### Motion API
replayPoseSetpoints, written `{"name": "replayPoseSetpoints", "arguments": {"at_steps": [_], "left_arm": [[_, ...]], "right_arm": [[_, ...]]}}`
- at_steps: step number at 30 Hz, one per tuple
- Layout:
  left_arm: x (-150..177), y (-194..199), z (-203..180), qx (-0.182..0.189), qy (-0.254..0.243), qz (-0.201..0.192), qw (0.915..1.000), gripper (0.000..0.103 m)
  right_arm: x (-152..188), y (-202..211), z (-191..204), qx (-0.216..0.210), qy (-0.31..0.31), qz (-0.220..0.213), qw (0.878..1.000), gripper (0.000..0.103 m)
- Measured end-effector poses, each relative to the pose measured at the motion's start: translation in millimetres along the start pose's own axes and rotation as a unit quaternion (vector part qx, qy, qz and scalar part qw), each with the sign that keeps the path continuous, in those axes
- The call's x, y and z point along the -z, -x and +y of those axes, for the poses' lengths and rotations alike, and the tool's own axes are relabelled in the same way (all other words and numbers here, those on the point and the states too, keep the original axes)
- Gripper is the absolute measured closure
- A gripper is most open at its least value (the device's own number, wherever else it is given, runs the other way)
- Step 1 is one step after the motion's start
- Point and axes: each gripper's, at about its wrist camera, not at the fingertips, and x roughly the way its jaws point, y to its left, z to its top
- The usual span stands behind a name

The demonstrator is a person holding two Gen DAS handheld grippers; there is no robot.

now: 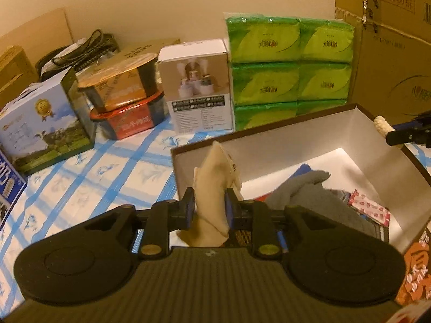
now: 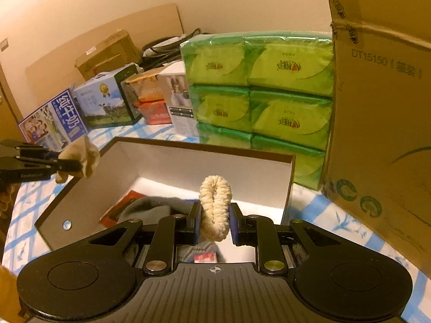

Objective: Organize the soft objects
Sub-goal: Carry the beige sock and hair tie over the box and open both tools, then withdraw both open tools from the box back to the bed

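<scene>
While the left gripper (image 1: 209, 210) sits at the lower centre of its own view, its fingers are closed on a beige cloth (image 1: 215, 185) that stands up between them, over the near left corner of the open box (image 1: 309, 126). Seen from the right wrist camera, that gripper (image 2: 66, 165) reaches in from the left edge, holding the cloth (image 2: 83, 156) just above the box's left wall (image 2: 89, 185).

At the lower centre of the right view, the right gripper (image 2: 215, 223) is clamped on a cream scrunchie (image 2: 215, 207), held upright over the box interior. From the left view it enters at the right edge with the scrunchie (image 1: 382, 126) above the box's far right rim.

Inside the white-lined box lie a grey towel (image 1: 317, 196), a small pink patterned packet (image 1: 369, 210) to its right, and something red and blue (image 1: 303, 172) partly under the towel.
</scene>
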Motion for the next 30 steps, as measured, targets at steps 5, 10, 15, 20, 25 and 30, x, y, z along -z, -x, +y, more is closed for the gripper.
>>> {"name": "replayPoseSetpoints", "arguments": {"at_steps": [5, 10, 15, 20, 25, 30], "left_arm": [[-9.1, -7.6, -4.9, 0.0, -0.008, -0.005, 1.0, 0.056], [-10.0, -7.9, -4.6, -0.005, -0.006, 0.0, 1.0, 0.056], [-7.9, -3.3, -1.4, -0.004, 0.001, 0.002, 1.0, 0.055], [-3.5, 2.3, 0.3, -0.01, 0.0, 0.004, 0.9999, 0.055], [-0.3, 11.4, 1.2, -0.014, 0.006, 0.006, 0.9999, 0.055], [-1.0, 26.5, 1.7, -0.018, 0.01, 0.002, 0.9998, 0.055]], "right_arm": [[-6.2, -9.3, -7.6, 0.003, -0.004, -0.004, 1.0, 0.081], [-7.0, -13.1, -9.2, 0.005, -0.006, -0.005, 1.0, 0.081], [-9.2, -9.9, -6.8, 0.01, -0.018, -0.024, 0.999, 0.049], [-13.7, -3.7, -4.4, 0.007, -0.019, -0.028, 0.999, 0.049], [-11.6, 4.4, -1.1, 0.006, -0.019, -0.026, 0.999, 0.049], [-8.6, 16.0, 4.9, 0.004, -0.016, -0.026, 1.0, 0.049]]}}
